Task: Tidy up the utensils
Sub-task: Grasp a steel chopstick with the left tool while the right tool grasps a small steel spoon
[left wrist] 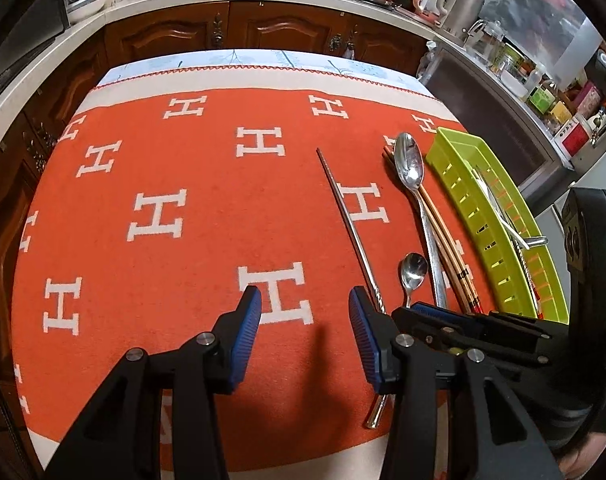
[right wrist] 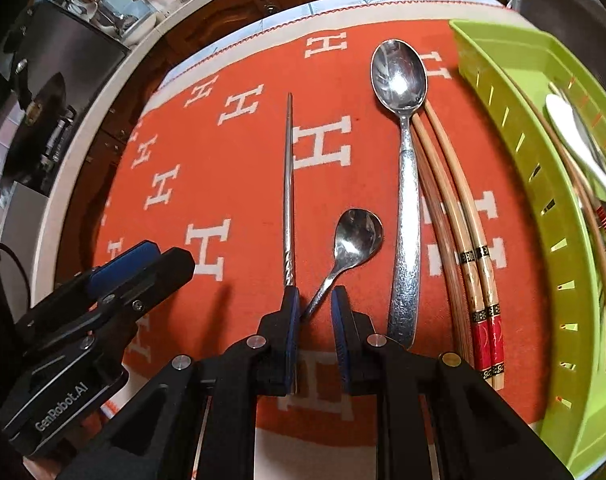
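Right claw: my right gripper (right wrist: 314,312) points steeply down with its blue pads narrowly apart, straddling the handle of the small steel teaspoon (right wrist: 353,240); I cannot tell whether the pads touch it, so I call it spread, not pinching.
Left claw: my left gripper (left wrist: 305,308) hangs spread over the orange cloth with white H marks (left wrist: 183,160), nothing between the pads, probably kept clear so the right side has room.
Steel chopstick: the thin twisted-handle steel chopstick (right wrist: 289,184) lies just left of the teaspoon, its end by my right claw's left pad.
Large spoon: the big hammered steel spoon (right wrist: 403,160) lies right of the teaspoon, touching the bamboo chopsticks with red ends (right wrist: 459,220).
Tray: the lime-green slotted plastic tray (right wrist: 515,128) sits at the right and already holds utensils.
Judgement: loose pieces lie parallel beside the tray, so each lift should be short.
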The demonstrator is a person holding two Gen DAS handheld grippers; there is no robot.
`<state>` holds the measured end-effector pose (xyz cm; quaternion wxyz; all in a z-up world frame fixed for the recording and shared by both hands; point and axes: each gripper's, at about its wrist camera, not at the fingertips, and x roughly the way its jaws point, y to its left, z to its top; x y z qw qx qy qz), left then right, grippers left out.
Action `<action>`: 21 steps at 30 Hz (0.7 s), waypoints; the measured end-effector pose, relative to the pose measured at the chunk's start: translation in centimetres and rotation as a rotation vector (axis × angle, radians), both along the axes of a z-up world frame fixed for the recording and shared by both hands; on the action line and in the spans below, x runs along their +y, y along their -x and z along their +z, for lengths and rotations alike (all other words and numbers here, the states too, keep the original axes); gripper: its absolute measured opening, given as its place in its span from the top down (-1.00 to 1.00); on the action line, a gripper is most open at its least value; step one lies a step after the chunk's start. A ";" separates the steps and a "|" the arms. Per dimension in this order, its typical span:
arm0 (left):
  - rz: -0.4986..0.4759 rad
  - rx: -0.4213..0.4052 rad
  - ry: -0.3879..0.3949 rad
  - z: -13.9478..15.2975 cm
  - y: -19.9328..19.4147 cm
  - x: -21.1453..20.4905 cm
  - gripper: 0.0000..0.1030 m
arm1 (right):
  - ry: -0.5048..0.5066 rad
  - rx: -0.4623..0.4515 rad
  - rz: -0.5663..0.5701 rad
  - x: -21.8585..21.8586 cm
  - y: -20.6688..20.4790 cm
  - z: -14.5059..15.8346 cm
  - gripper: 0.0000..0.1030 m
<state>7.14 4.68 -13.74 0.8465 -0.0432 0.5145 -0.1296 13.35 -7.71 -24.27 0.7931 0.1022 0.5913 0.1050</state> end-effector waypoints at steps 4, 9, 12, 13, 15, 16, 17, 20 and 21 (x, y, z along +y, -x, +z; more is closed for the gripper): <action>-0.002 0.003 0.007 -0.1 -0.2 -0.1 0.15 | 0.113 -0.026 0.045 1.0 0.3 0.4 0.74; -0.009 0.010 0.010 -0.1 -0.3 -0.6 0.14 | 0.136 -0.029 0.063 1.1 0.4 0.5 0.87; -0.018 0.026 0.017 -0.4 -0.6 -1.0 0.14 | 0.108 -0.029 0.056 0.1 0.4 0.6 0.96; -0.021 0.037 0.024 -0.5 -0.7 -1.2 0.14 | 0.098 -0.027 0.056 -0.3 0.4 0.6 0.97; -0.022 0.062 0.045 -0.9 -1.1 -1.4 0.14 | 0.070 -0.025 0.046 -1.1 0.4 0.7 0.97; -0.020 0.083 0.063 -1.1 -1.3 -1.6 0.14 | 0.058 -0.027 0.040 -1.6 0.4 0.8 0.97; -0.019 0.097 0.076 -1.3 -1.5 -1.7 0.14 | 0.045 -0.028 0.035 -1.9 0.4 0.9 0.97; 0.005 0.154 0.115 -2.0 -2.2 -1.9 0.14 | 0.000 -0.044 0.021 -2.8 0.4 1.5 0.97; 0.014 0.173 0.130 -2.2 -2.4 -2.0 0.14 | -0.018 -0.050 0.017 -3.2 0.5 1.8 0.97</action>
